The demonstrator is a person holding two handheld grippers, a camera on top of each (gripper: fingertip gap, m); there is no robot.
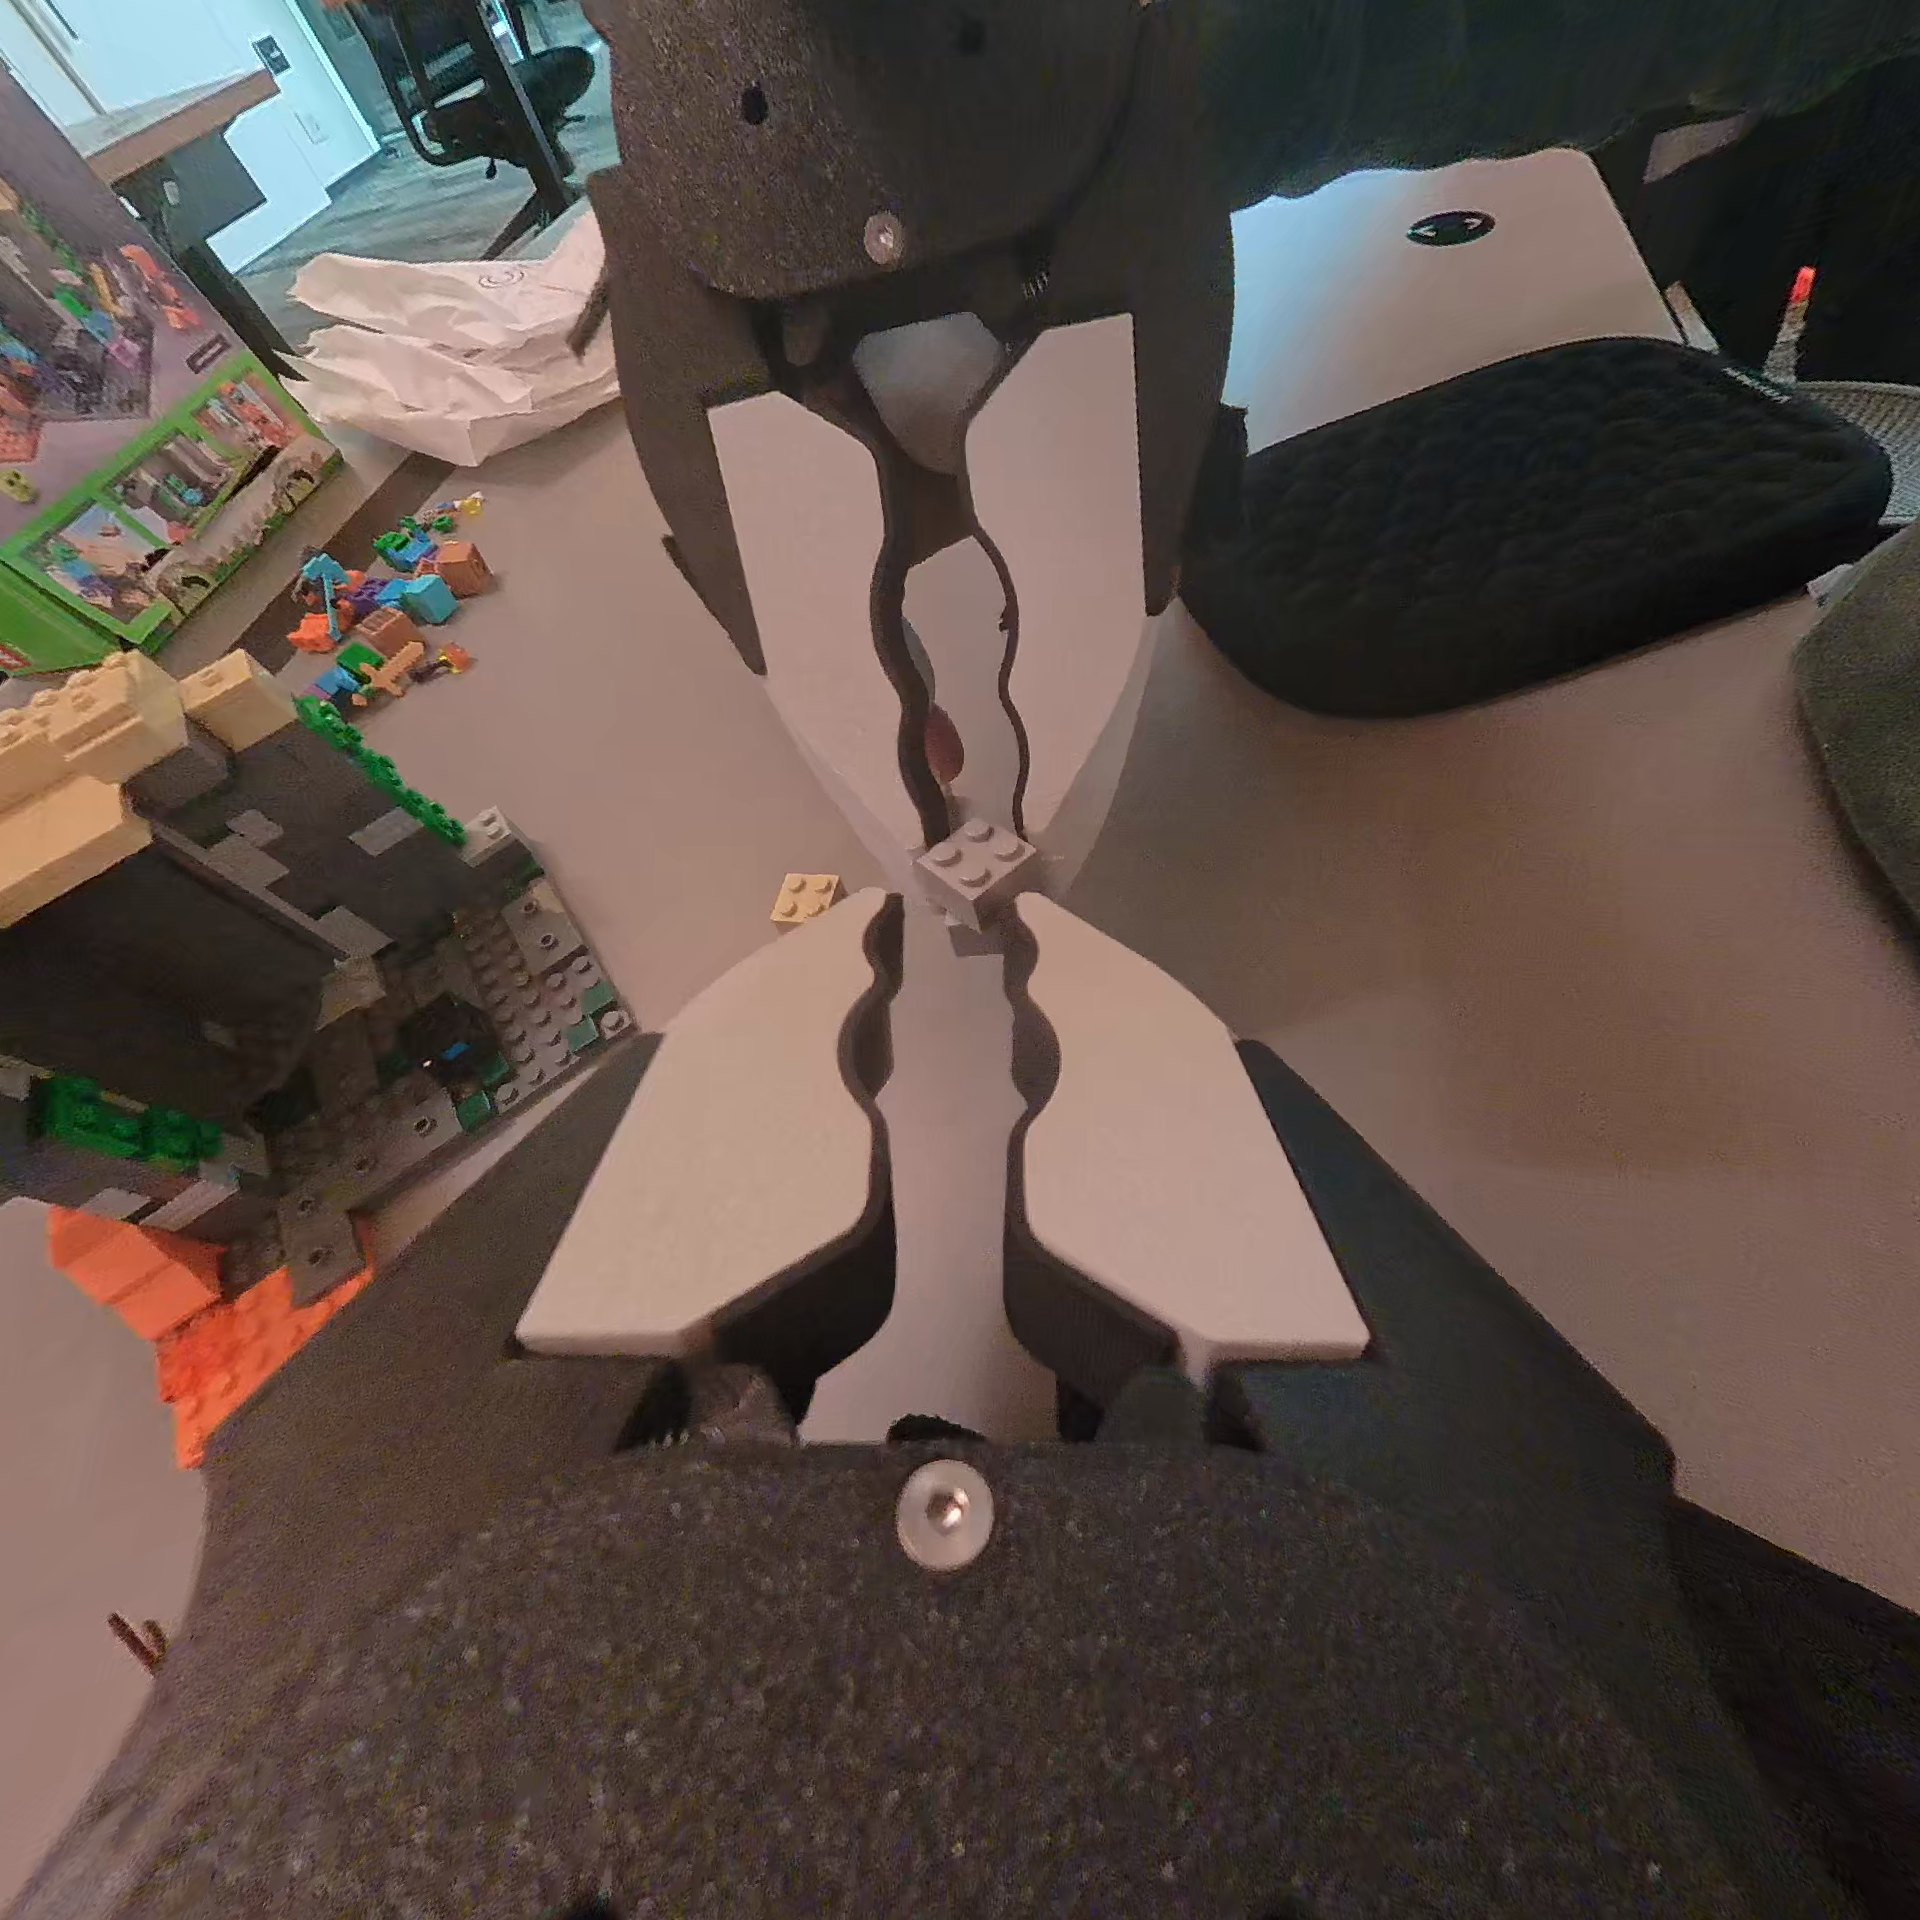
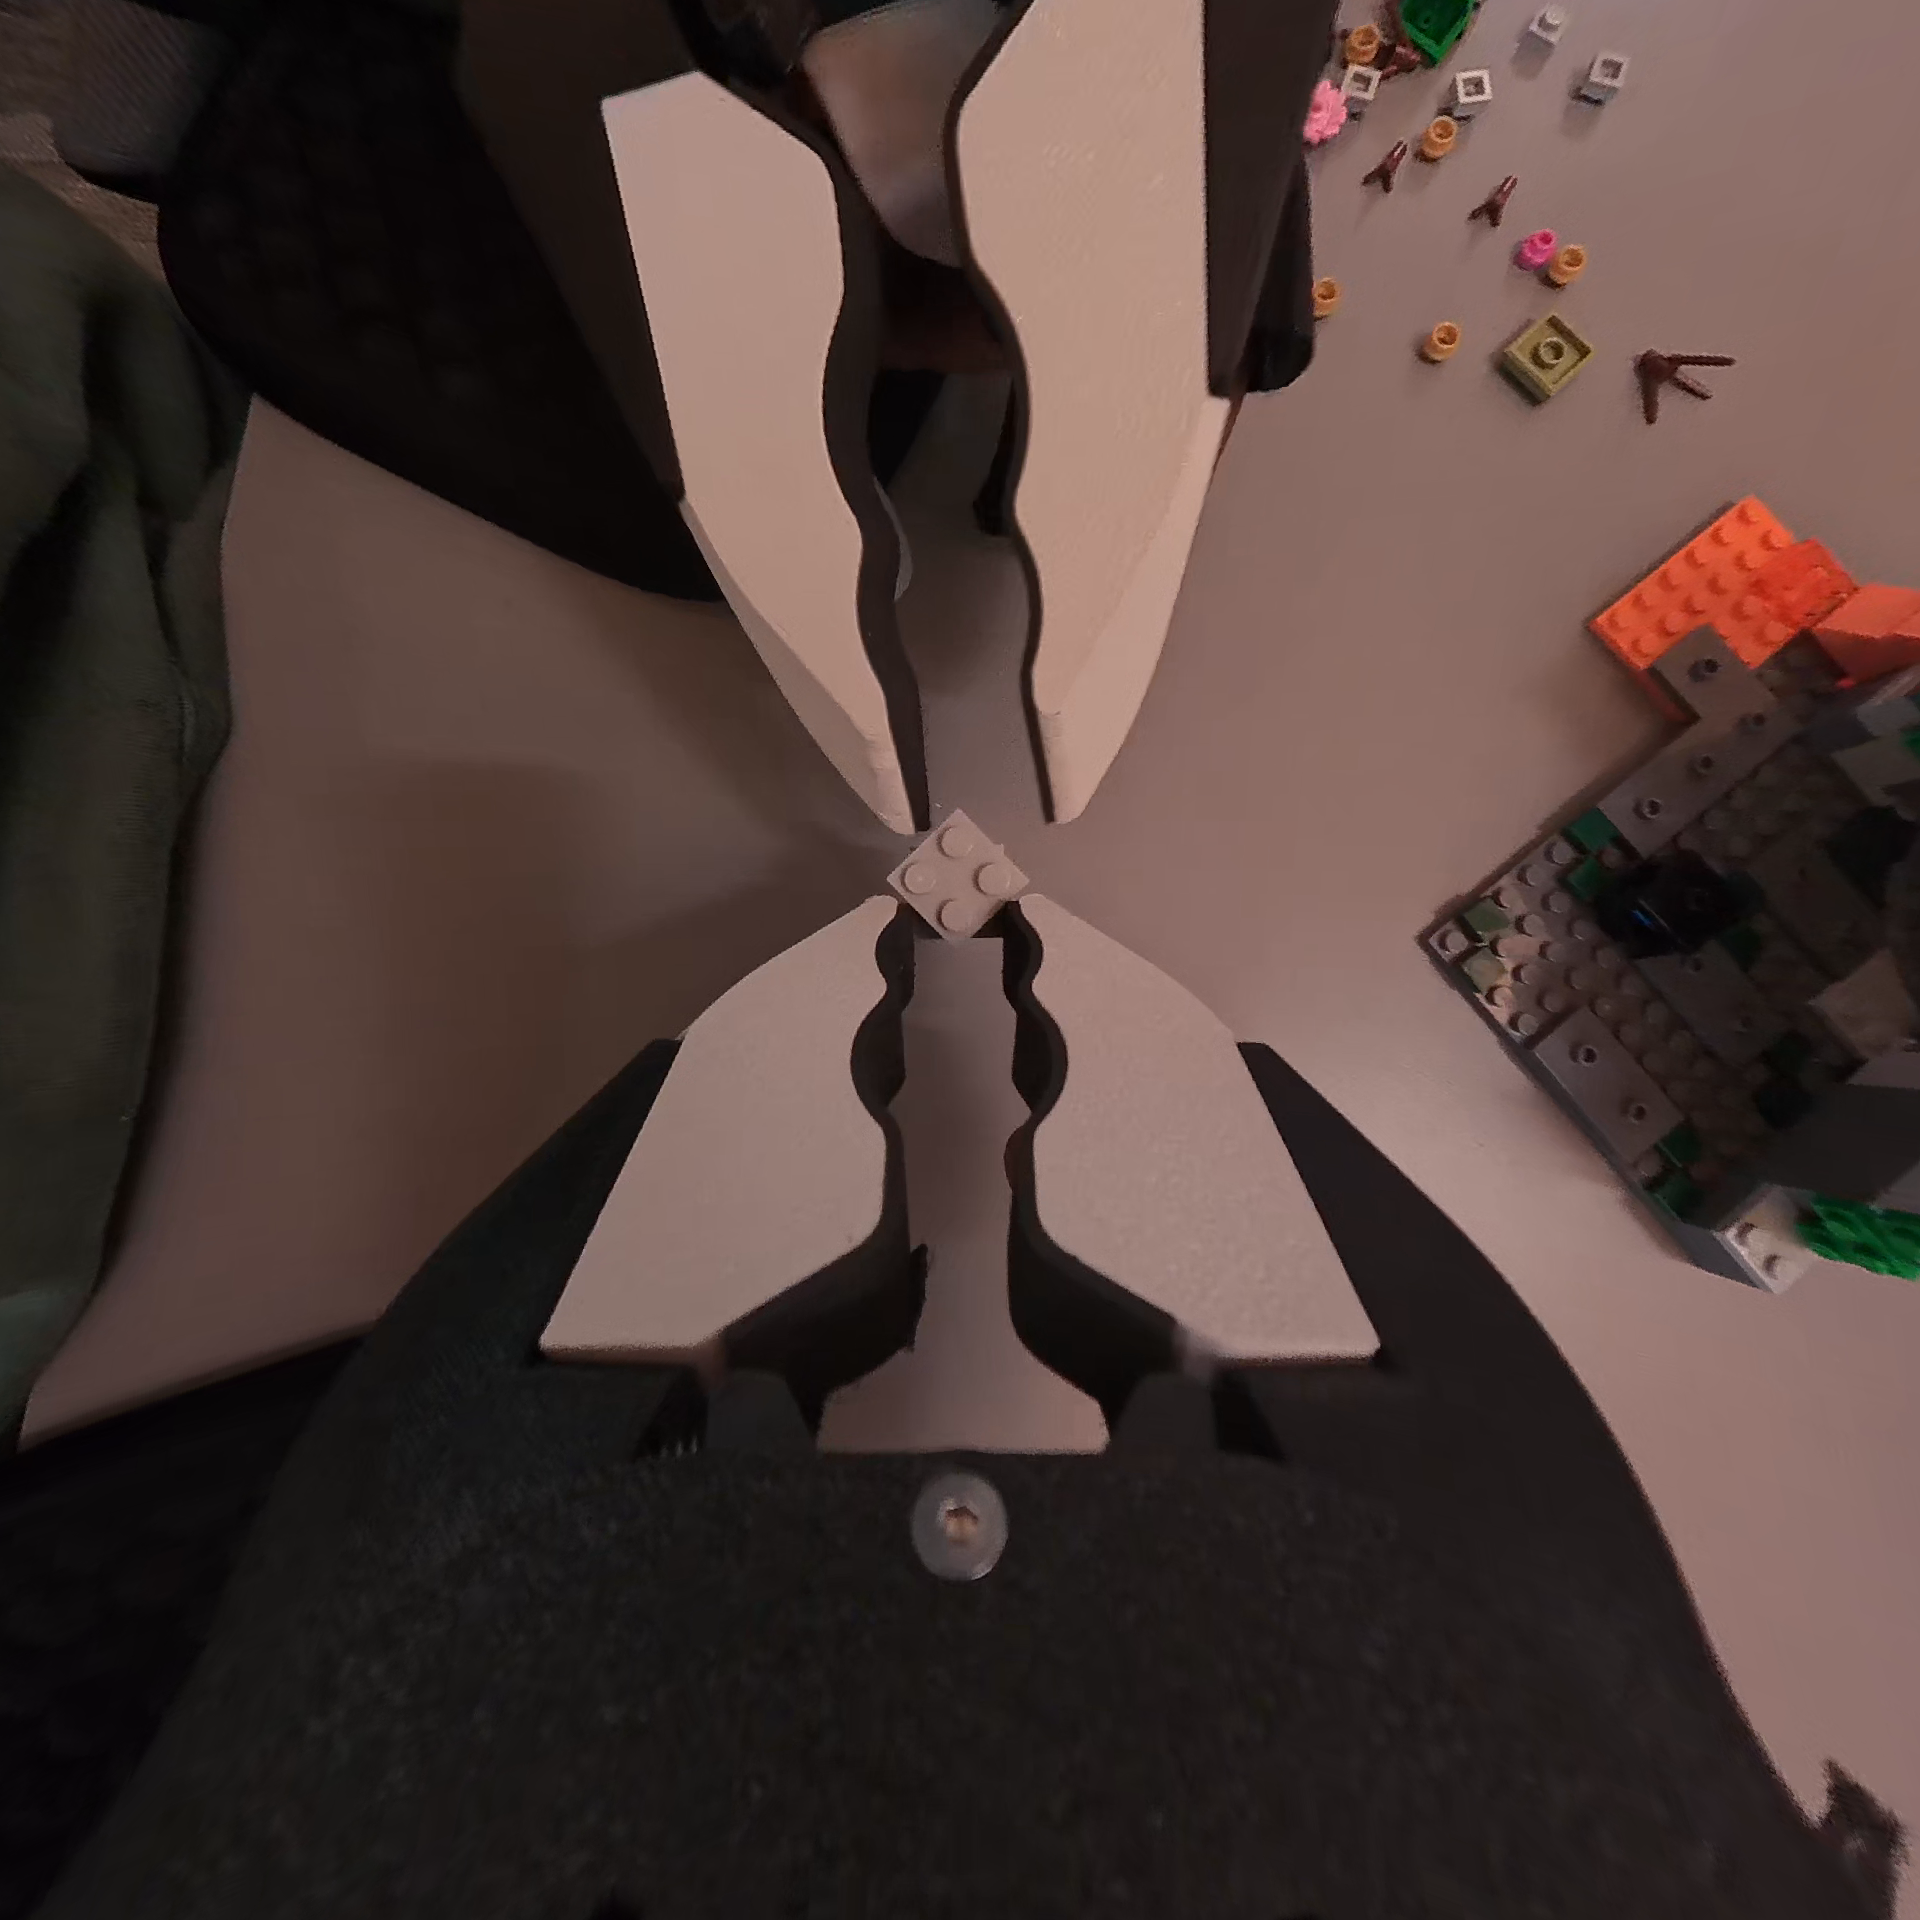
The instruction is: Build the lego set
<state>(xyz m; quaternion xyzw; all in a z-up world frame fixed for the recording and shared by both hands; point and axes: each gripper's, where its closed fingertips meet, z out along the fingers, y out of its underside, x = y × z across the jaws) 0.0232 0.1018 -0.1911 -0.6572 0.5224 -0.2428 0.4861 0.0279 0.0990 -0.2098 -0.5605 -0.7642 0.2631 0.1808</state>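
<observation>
The two grippers meet tip to tip over the table (image 1: 1455,935), a grey brick (image 1: 974,865) between them. The right gripper (image 2: 956,914) has its fingers narrowly parted and closed on the brick's near corners. The left gripper (image 1: 954,920) is a little open, its tips just beside the brick; I cannot tell if they touch it. A tan plate (image 1: 806,896) lies just left. The build (image 1: 260,987) stands at the left, loose pieces (image 1: 395,613) and the box (image 1: 125,416) beyond.
</observation>
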